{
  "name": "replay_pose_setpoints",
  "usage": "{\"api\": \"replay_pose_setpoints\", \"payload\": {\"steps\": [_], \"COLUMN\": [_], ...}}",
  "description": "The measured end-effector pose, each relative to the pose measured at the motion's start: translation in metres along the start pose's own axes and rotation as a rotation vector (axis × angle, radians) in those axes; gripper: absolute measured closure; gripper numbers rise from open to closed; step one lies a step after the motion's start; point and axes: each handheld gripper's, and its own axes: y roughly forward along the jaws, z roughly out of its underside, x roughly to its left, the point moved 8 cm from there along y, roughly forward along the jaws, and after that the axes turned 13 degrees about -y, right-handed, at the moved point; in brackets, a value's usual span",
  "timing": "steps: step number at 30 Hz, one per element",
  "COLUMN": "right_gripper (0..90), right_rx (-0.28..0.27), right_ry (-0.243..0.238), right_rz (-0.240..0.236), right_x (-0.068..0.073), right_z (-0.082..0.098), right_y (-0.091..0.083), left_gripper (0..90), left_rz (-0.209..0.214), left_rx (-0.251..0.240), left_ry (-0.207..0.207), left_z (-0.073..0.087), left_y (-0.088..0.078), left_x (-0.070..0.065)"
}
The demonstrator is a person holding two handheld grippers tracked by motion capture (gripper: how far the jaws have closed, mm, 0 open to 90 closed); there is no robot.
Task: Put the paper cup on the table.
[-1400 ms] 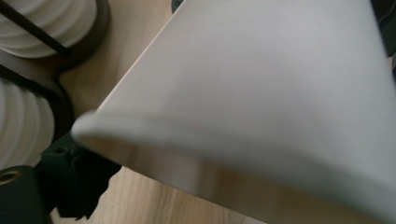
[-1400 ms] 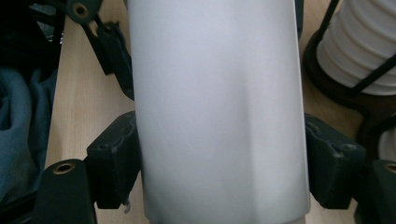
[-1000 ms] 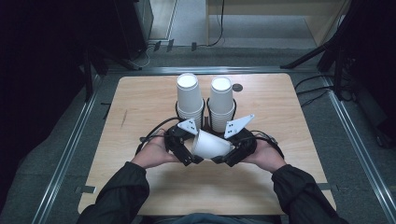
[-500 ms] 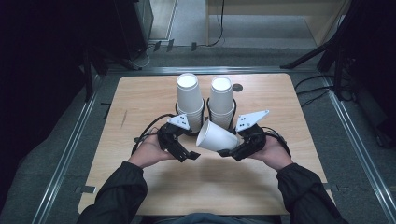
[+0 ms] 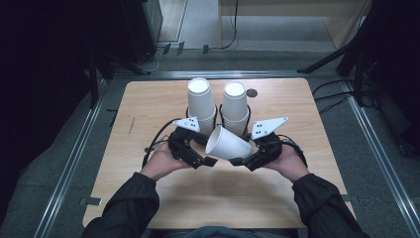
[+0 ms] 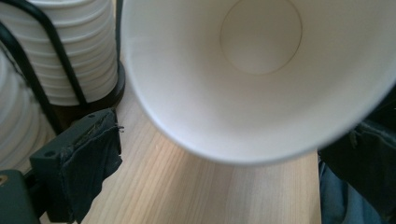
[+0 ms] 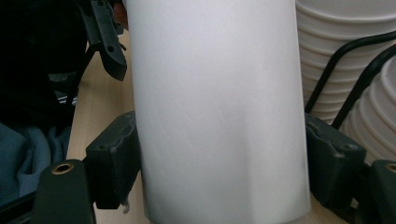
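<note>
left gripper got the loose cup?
No: in the high view the right gripper clamps the white cup; the left gripper sits just clear of its rim.

The left gripper (image 5: 210, 161) is standing clear of the paper cup (image 5: 229, 144), having let go. The right gripper (image 5: 237, 159) is carrying it alone, mouth now turning toward the left gripper.

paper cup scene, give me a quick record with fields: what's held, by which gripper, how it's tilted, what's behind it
held thing: white paper cup, lying on its side above the table
holder: right gripper, jaws closed on the cup's lower body from both sides
cup mouth: faces the left gripper
left gripper: jaws open, off the cup
behind: two cup stacks in black wire holders
hands: both low at the near side of the table
</note>
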Motion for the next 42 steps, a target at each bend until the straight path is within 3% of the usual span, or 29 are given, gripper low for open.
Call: {"api": "replay_pose_setpoints", "payload": {"steps": [6, 11, 17, 23, 27, 28, 35, 42], "right_gripper": [22.3, 22.3, 22.6, 22.8, 21.5, 14.2, 9.7, 10.1], "right_rx": [-0.016, -0.024, -0.023, -0.011, 0.002, 0.006, 0.022, 0.036], "right_ry": [-0.031, -0.045, -0.047, -0.045, -0.02, 0.011, 0.045, 0.043], "right_rz": [-0.012, -0.039, -0.051, -0.051, -0.063, -0.071, -0.062, -0.028], "right_x": [0.006, 0.012, 0.013, 0.013, 0.014, 0.015, 0.012, 0.007], "right_z": [-0.007, -0.009, -0.008, -0.006, -0.006, -0.006, -0.004, 0.001], "right_y": [0.005, 0.009, 0.011, 0.012, 0.014, 0.015, 0.011, 0.004], "left_gripper": [0.0, 3.3, 8.7, 13.0, 13.0, 13.0, 13.1, 13.3], "left_rz": [0.028, 0.073, 0.123, 0.122, 0.107, 0.1, 0.087, 0.022], "left_rx": [-0.014, -0.039, -0.043, -0.026, -0.028, -0.036, -0.05, -0.021], "left_ry": [0.008, -0.015, -0.039, -0.029, -0.001, 0.006, 0.008, 0.051], "left_z": [-0.004, -0.009, -0.009, -0.008, -0.008, -0.008, -0.01, -0.007], "left_y": [0.002, 0.0, -0.004, -0.003, -0.004, -0.004, -0.014, -0.025], "left_x": [-0.008, -0.016, -0.016, -0.014, -0.015, -0.015, -0.012, -0.006]}}
